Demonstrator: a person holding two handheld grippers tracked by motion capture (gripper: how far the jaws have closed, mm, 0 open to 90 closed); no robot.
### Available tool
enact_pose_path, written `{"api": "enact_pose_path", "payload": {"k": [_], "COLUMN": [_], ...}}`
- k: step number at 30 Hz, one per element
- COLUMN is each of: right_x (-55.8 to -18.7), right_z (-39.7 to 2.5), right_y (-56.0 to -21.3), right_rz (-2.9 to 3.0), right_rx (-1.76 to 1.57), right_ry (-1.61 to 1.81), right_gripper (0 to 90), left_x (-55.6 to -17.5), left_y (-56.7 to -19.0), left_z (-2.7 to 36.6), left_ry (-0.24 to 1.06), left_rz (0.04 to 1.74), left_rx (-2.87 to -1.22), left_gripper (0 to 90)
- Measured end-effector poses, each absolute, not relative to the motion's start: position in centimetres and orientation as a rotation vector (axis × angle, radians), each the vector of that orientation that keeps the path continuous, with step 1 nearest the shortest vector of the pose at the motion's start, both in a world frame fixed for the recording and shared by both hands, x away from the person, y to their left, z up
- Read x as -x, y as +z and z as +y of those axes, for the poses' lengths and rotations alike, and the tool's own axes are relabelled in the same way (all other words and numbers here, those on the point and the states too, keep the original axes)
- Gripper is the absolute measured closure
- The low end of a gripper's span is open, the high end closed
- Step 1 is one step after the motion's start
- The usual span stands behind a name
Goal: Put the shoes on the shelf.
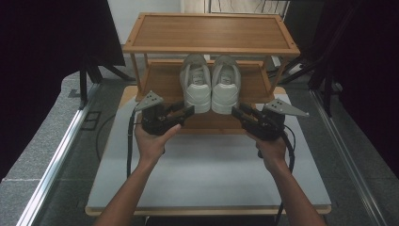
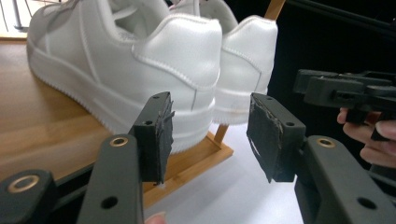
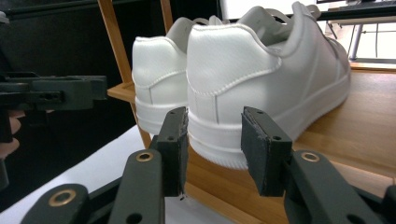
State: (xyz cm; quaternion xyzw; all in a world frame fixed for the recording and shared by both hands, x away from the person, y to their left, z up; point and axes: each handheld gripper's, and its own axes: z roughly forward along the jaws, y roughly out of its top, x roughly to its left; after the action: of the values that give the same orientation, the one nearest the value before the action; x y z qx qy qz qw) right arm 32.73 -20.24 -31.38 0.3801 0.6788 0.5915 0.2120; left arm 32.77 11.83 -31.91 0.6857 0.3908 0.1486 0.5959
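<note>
High view: white shoes (image 1: pixel 210 84) sit at the lower shelf's (image 1: pixel 162 80) front edge, heels outward. Left gripper view: left gripper (image 2: pixel 208 135) jaws wide, empty. Right gripper view: right gripper (image 3: pixel 214 144) likewise; advise centring each heel before closing.

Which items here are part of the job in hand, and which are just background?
In the job:
- left shoe, heel toward the left gripper, which is open
- right shoe, heel toward the right gripper, which is open
- lower shelf of the wooden rack, under both shoes

Background:
- top shelf, bare
- white board
- black cables
</note>
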Motion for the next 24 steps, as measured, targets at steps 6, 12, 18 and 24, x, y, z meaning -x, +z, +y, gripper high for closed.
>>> {"api": "enact_pose_path", "payload": {"k": [6,12,18,24], "right_x": [-31.9,-30.9,-29.4,-28.0], "right_z": [-21.4,-22.8,-24.2,-26.0], "right_y": [-32.3,-33.7,-35.4,-37.8], "right_rz": [1.869,1.855,1.853,1.869], "right_rx": [-1.05,-1.065,-1.032,-1.06], "right_ry": [1.659,1.675,1.625,1.616], "right_gripper": [61.1,60.9,59.5,59.5], "left_x": [-32.0,-30.9,-29.6,-28.2], "left_y": [-33.2,-35.0,-36.8,-38.7], "left_z": [12.8,14.3,15.3,16.2], "left_ry": [0.347,0.325,0.305,0.295], "left_rz": [0.924,0.933,0.96,0.994], "left_rx": [-1.59,-1.586,-1.599,-1.61], "left_gripper": [49.6,48.9,48.6,48.3]}}
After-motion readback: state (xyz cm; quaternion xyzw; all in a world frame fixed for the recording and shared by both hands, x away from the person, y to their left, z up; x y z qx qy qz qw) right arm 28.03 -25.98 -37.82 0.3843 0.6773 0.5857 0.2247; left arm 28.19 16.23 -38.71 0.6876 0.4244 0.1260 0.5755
